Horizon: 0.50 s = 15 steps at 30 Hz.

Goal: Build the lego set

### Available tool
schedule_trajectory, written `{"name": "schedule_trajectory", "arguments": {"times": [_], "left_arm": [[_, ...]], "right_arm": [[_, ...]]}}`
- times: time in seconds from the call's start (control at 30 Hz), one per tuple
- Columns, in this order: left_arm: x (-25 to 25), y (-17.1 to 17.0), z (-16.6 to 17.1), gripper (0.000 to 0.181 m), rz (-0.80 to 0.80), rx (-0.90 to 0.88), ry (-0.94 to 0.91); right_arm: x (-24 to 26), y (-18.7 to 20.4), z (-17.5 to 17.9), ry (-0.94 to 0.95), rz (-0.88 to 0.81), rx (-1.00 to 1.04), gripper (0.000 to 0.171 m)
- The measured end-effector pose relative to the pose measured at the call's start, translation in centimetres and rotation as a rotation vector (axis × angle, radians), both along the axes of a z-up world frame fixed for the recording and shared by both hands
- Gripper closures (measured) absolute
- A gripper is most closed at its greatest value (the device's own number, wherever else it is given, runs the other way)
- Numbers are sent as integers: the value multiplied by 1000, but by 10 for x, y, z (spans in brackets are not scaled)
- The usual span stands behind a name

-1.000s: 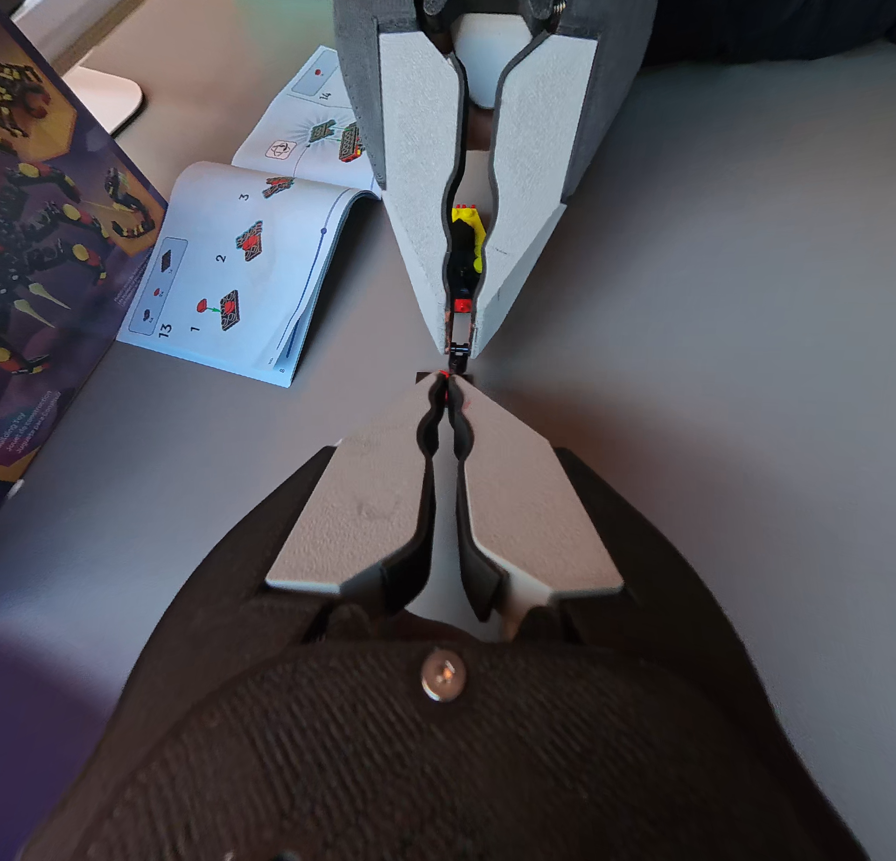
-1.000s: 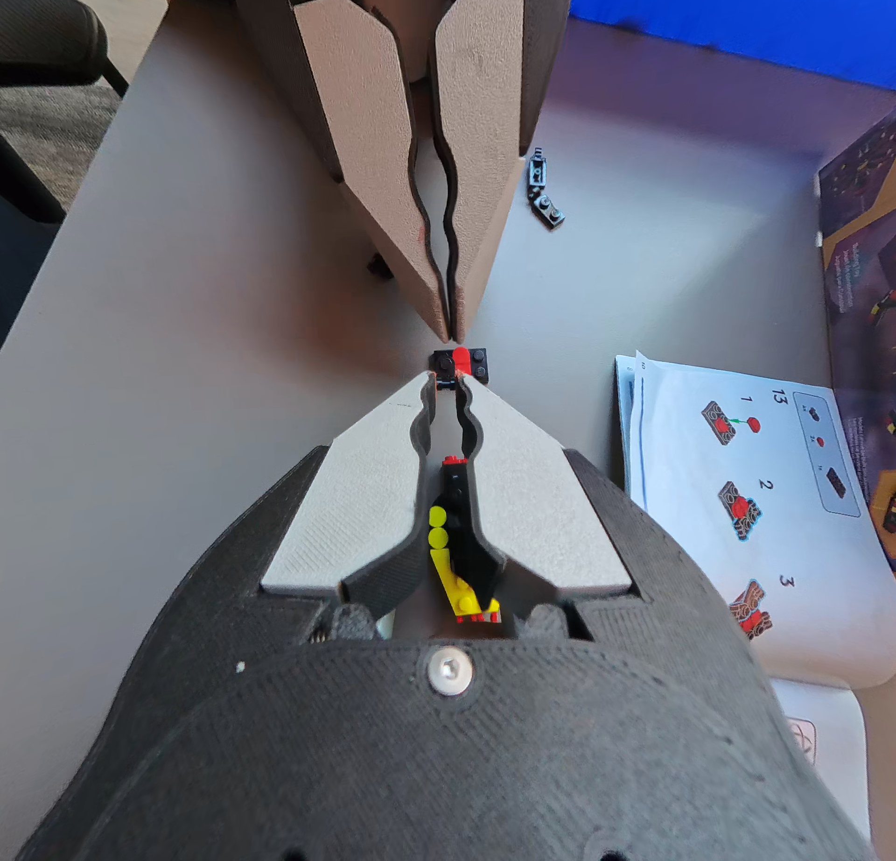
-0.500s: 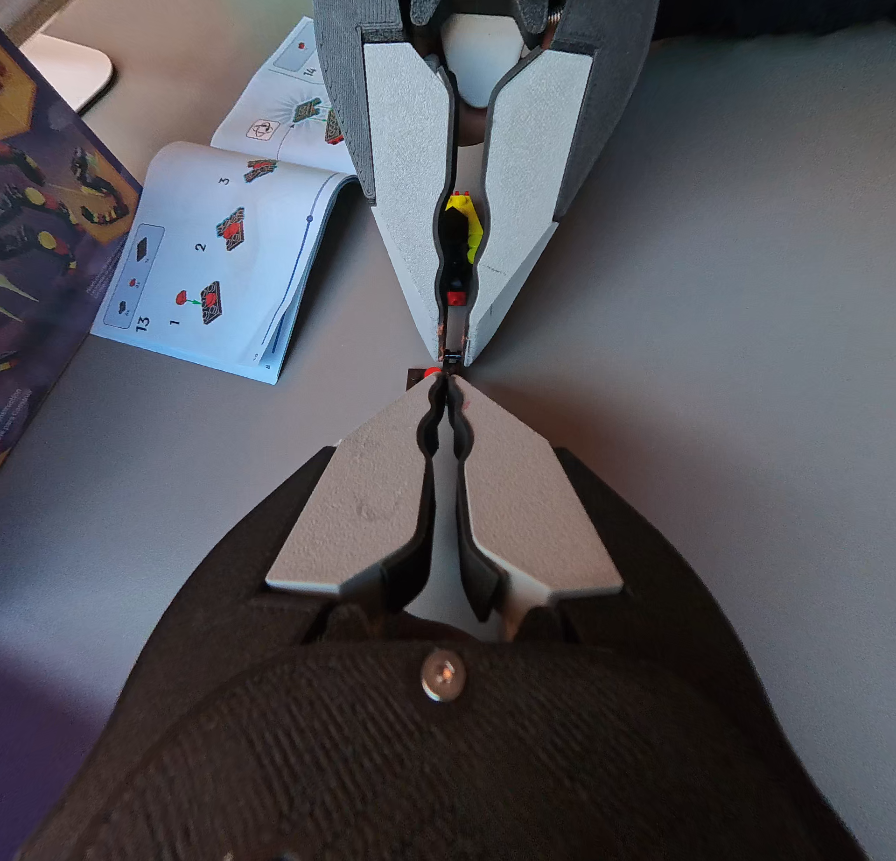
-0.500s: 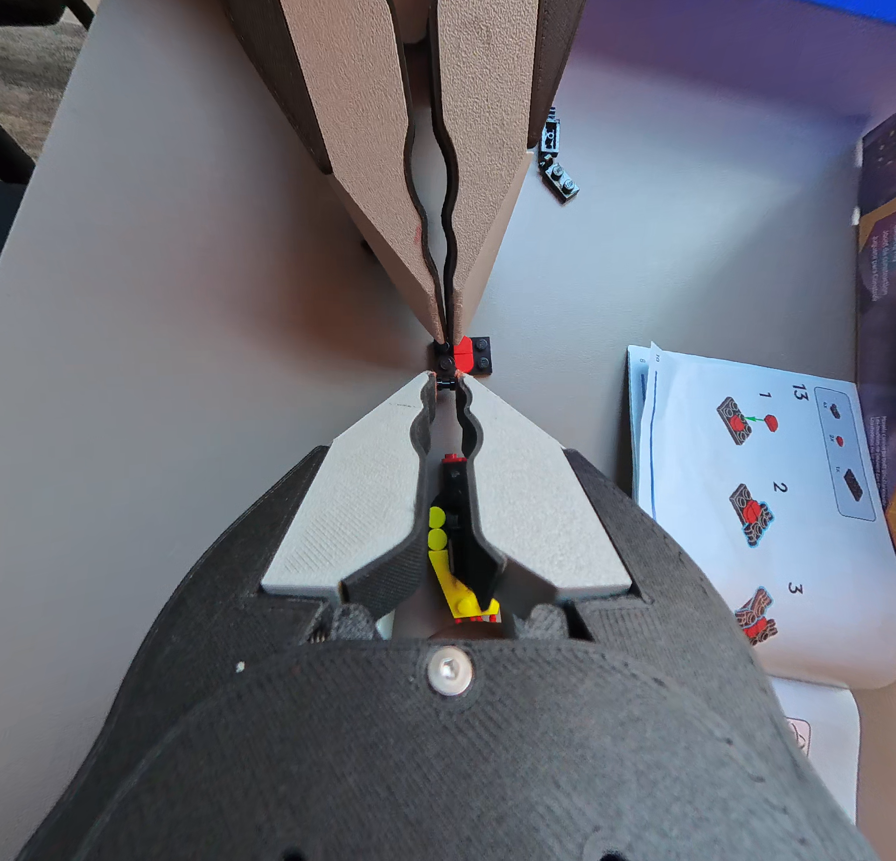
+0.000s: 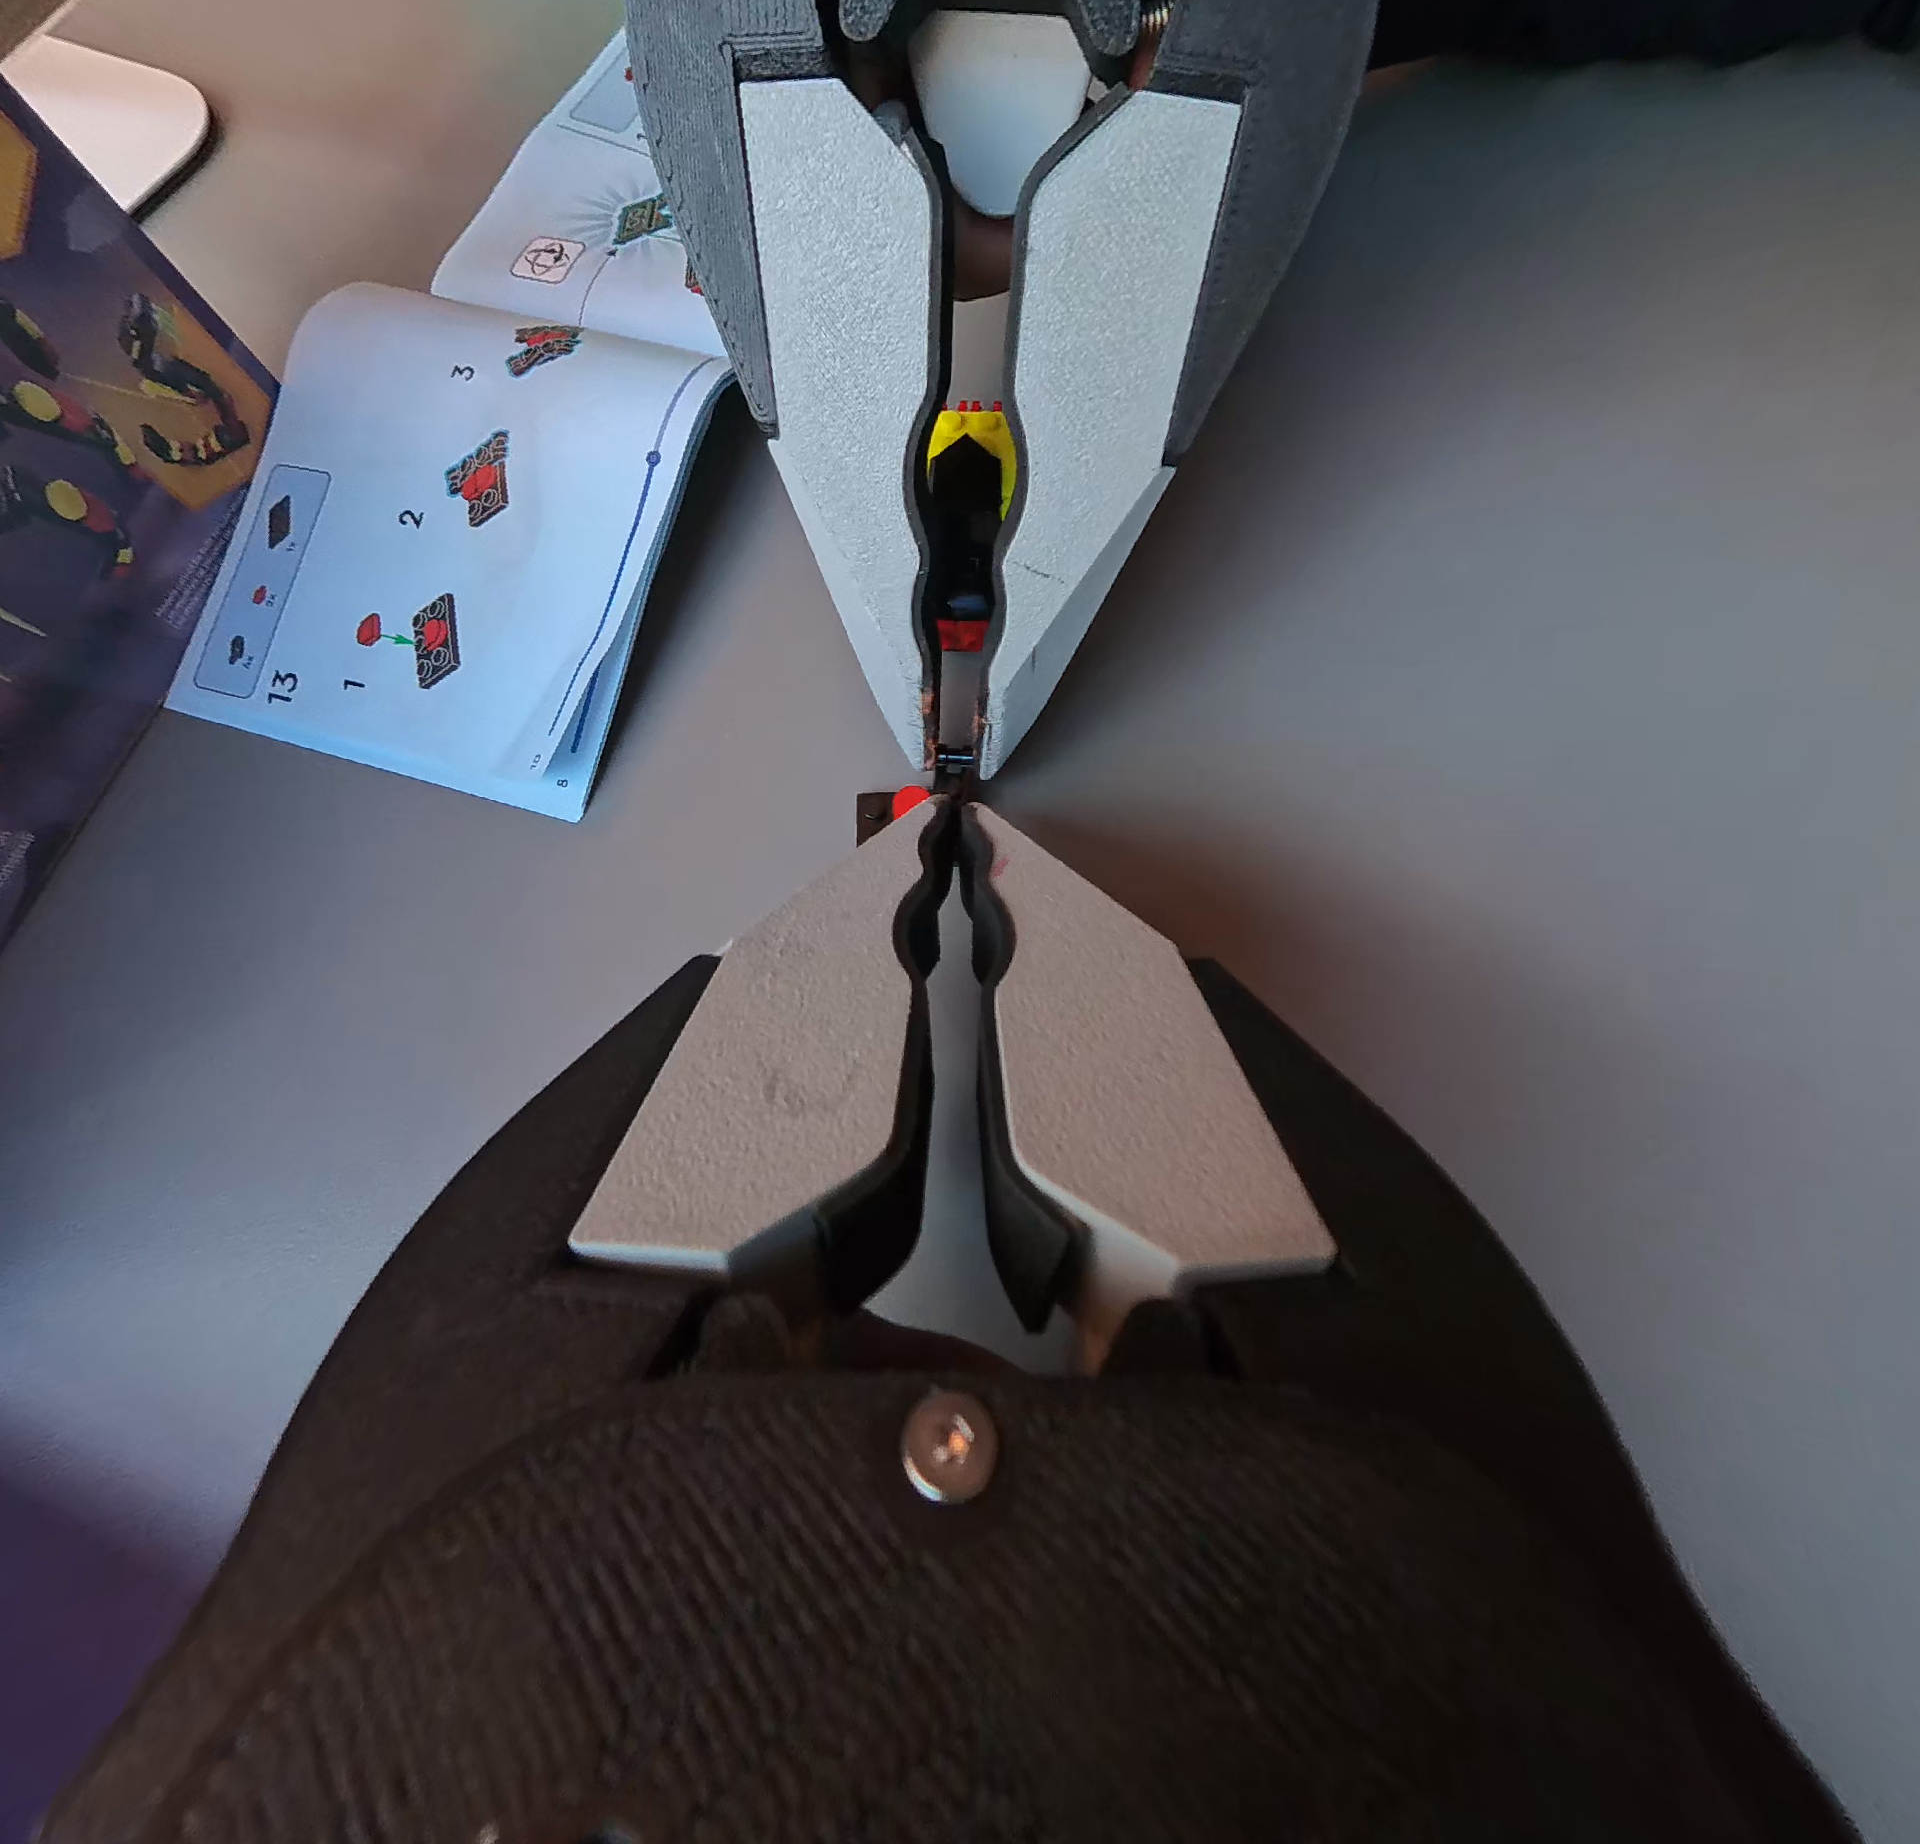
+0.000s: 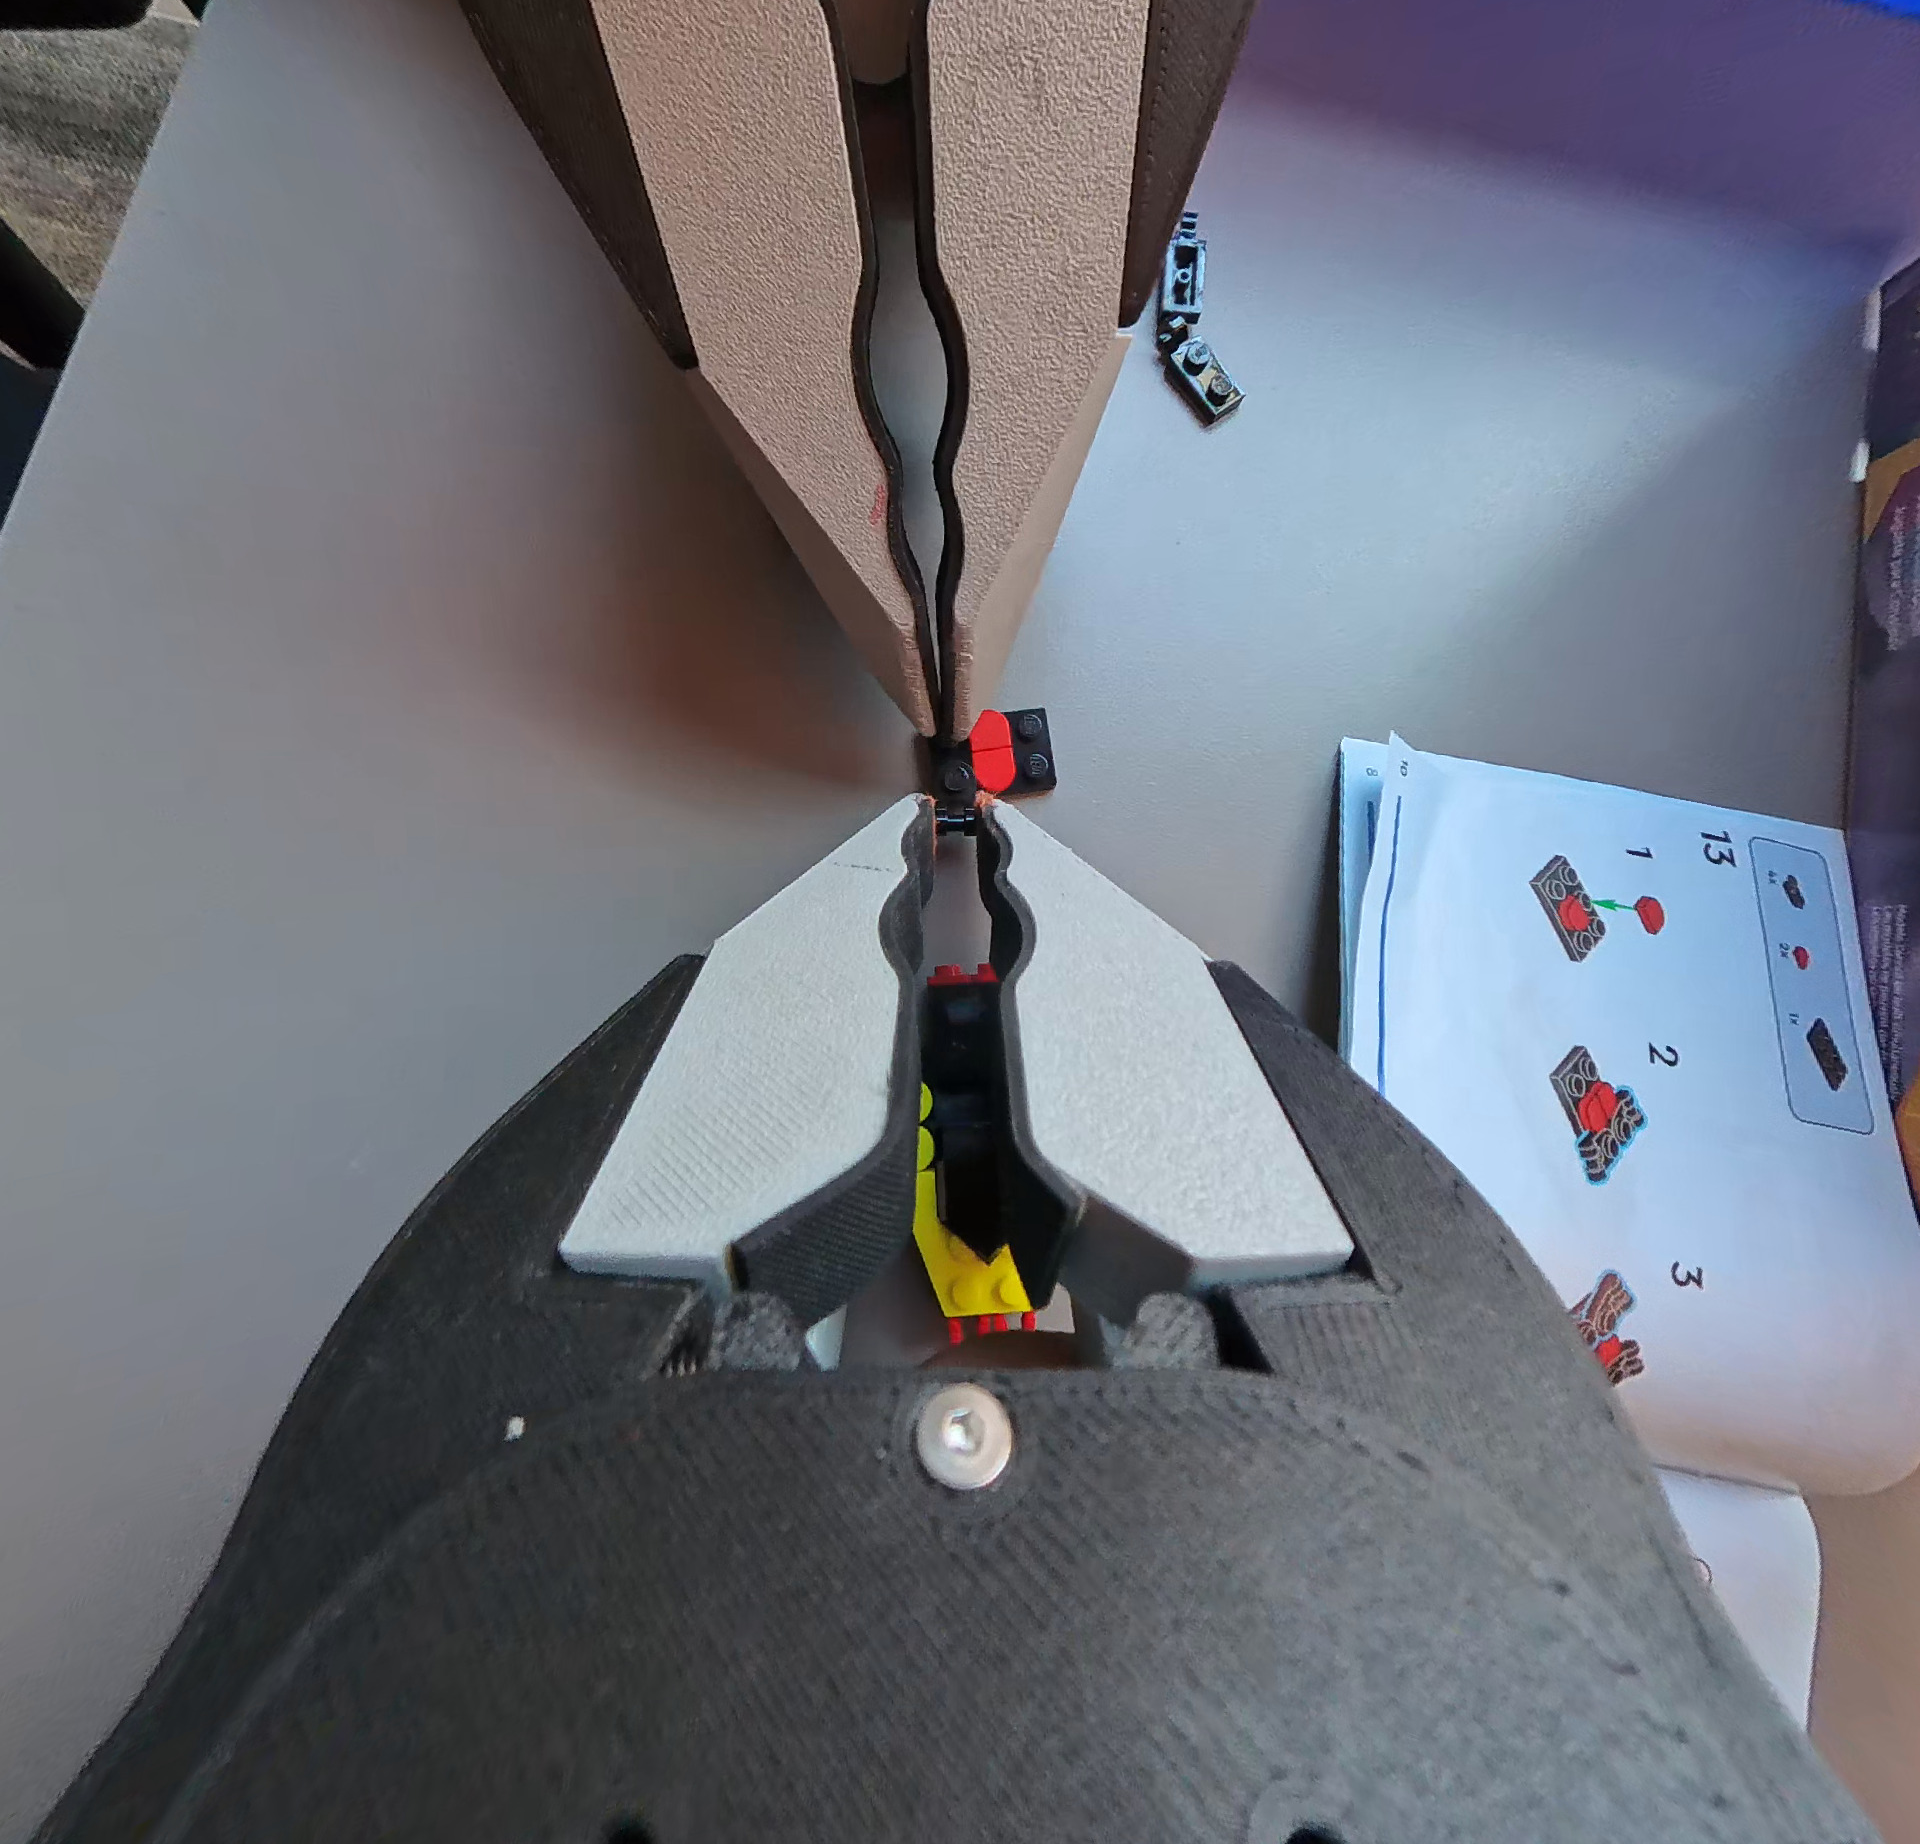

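My right gripper [image 6: 956,818] is shut on a long black, yellow and red lego assembly [image 6: 966,1098] lying between its fingers, with a small black clip end sticking out at the tips. My left gripper [image 5: 951,818] faces it tip to tip and is shut on the edge of a small black plate [image 6: 1031,750] that carries red round tiles [image 6: 992,750]. The clip end touches the plate's near edge. In the left wrist view the plate [image 5: 878,815] is mostly hidden under my fingers, and the assembly [image 5: 966,506] shows inside the right gripper [image 5: 956,755].
An open instruction booklet [image 6: 1621,1067] lies on the grey table [image 6: 416,651], also in the left wrist view [image 5: 447,547]. A purple set box [image 5: 83,506] stands beside it. Two small dark grey pieces [image 6: 1195,329] lie behind the left gripper. The table edge runs along the left of the right wrist view. Left and right tips are no more than a few centimetres apart.
The two grippers have closed the gap between them. The clip end of the assembly now meets the black plate, which has shifted so the red tiles sit to the right of the left gripper's tips.
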<state>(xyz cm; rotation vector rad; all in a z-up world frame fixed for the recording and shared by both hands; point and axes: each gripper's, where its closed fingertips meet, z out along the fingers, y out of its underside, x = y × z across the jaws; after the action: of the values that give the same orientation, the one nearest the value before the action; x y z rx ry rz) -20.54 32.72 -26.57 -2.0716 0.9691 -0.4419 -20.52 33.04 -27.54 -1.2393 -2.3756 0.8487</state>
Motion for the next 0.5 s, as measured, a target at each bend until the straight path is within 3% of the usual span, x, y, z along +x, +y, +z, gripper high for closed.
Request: {"name": "schedule_trajectory", "arguments": {"times": [0.5], "left_arm": [[-5,7,-3,181,30,-11,13]], "right_arm": [[-1,0,1,-18,60,31,167]]}}
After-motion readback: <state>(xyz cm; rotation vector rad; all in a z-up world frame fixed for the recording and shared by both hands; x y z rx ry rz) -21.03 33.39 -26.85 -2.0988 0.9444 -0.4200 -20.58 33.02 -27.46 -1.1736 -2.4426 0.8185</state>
